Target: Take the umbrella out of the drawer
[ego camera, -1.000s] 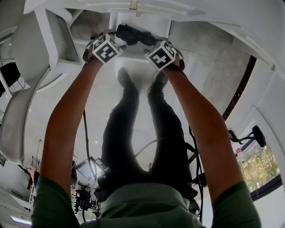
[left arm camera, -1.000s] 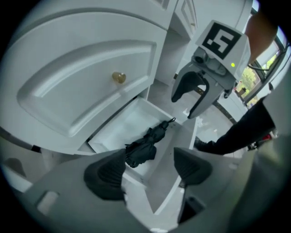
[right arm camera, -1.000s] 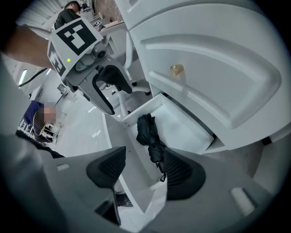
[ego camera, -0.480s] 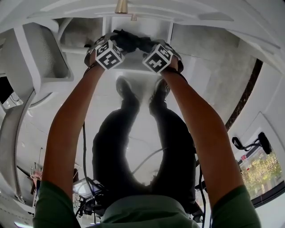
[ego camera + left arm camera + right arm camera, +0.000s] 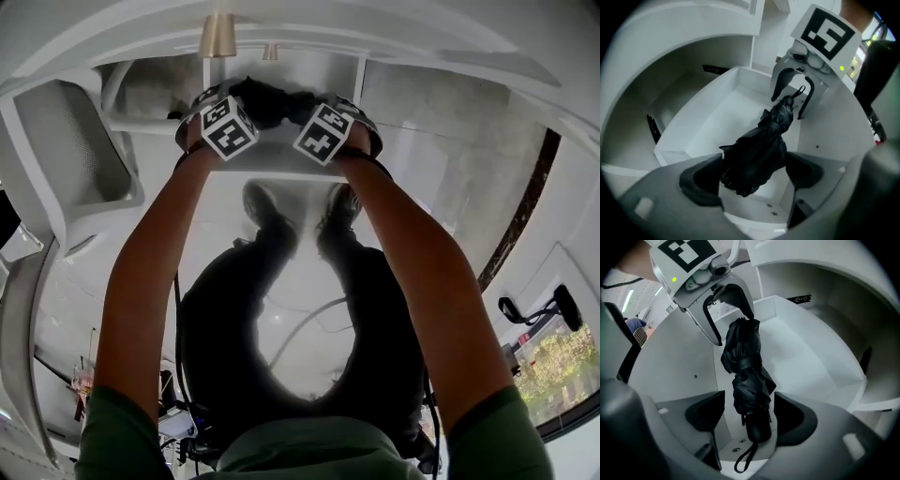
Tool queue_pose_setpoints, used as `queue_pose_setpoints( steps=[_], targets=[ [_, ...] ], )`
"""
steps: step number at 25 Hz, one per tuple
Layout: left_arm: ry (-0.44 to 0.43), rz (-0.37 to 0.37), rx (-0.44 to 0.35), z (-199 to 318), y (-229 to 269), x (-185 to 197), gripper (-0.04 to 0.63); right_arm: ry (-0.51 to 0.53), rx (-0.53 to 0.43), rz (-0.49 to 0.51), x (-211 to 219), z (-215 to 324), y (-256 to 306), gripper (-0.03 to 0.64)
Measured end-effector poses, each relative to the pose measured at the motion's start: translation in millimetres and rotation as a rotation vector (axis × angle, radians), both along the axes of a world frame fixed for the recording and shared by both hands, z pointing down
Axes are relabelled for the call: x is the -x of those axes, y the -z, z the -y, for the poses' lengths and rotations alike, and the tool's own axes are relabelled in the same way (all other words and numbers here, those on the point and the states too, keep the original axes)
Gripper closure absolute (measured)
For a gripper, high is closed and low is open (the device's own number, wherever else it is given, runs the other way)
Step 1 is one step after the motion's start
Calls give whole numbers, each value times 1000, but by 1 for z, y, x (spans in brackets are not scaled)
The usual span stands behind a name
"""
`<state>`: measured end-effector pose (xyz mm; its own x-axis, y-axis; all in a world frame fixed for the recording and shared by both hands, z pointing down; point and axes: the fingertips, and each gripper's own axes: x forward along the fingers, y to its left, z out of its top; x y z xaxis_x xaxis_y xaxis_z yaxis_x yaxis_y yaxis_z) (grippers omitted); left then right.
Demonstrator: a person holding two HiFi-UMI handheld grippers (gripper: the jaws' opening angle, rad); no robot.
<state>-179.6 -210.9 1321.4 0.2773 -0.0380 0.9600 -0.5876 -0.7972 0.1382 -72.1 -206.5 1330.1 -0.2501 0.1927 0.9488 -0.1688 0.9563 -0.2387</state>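
While both grippers hung over the open white drawer [image 5: 708,117], the folded black umbrella [image 5: 743,362] sat low inside it, close along the drawer's front wall, the one with the small screw holes. Its long axis ran across the drawer from one gripper to the other. The stubby handle [image 5: 757,427] and its wrist strap [image 5: 745,460] pointed to the person's right, and the bunched canopy end [image 5: 754,161] pointed to the left. Whether the umbrella rested fully on the drawer floor could not be made out.

The right gripper [image 5: 747,416] had just been opening its jaws. They stood apart on either side of the handle, with a clear gap at each pad. The left gripper [image 5: 752,176] had also just been opening. Its jaws stood wide around the loose canopy fabric, which filled most of the space between them, and no squeeze showed.

The drawer's side walls and front wall closed the umbrella in, and each gripper's body sat right over one end of it. Behind, the cabinet opening [image 5: 693,51] overhung the rear of the drawer, where black runner strips [image 5: 651,129] showed. Brass knobs [image 5: 218,36] sat on the cabinet face above. The person's legs and shoes [image 5: 267,202] stood on the floor below the drawer front.
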Motion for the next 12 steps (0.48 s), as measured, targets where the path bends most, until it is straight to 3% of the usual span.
queue_pose_setpoints(
  steps=[4, 9, 12],
  targets=[
    [-4, 25, -24, 12, -18, 10, 187, 83, -32, -53, 1, 9, -21, 296],
    [-89, 81, -23, 14, -37, 11, 202, 95, -68, -275, -11, 11, -42, 339],
    [-112, 116, -27, 13, -41, 9, 210, 109, -64, -319, -12, 10, -45, 361]
  ],
)
